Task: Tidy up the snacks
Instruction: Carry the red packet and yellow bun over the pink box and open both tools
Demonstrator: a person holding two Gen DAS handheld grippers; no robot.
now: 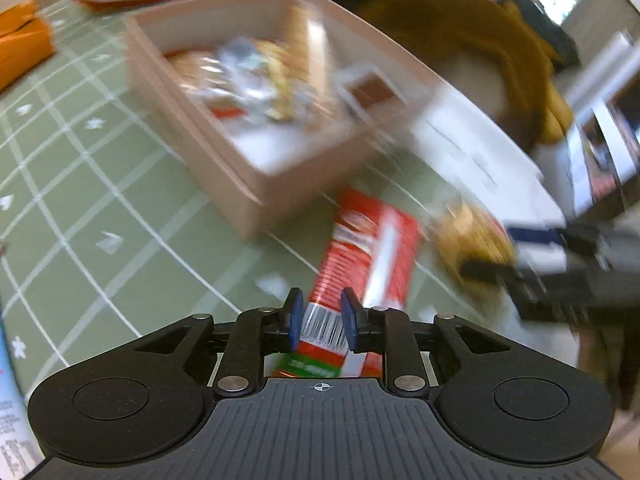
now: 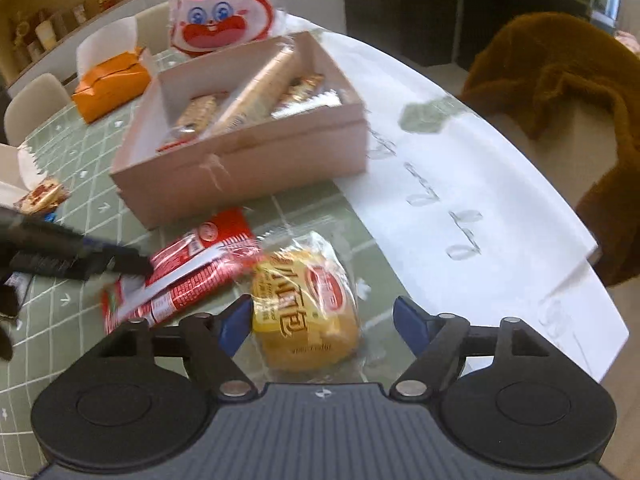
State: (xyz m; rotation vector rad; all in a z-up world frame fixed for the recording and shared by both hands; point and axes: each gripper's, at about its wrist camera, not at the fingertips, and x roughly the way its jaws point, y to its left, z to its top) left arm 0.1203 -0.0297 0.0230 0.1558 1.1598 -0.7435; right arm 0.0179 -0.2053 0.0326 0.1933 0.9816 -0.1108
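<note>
The red snack packet is clamped at its near end between the narrowed fingers of the left gripper, with most of its length stretching ahead of the gripper toward the pink box; it appears to be held by the end so that it can be carried lengthwise and laid beside the long packets already lying in the box. Whether it is lifted off the green checked surface or is resting on it cannot be told through the blur. The right gripper is spread wide, holding nothing, with the wrapped yellow bun lying on the surface between its fingers, the left finger close against the wrapper and the right one apart from it, a placing that suggests the bun is being lined up for a grasp. The box stands ahead of both grippers, beyond the packet and bun, so only a short carry seems needed.
</note>
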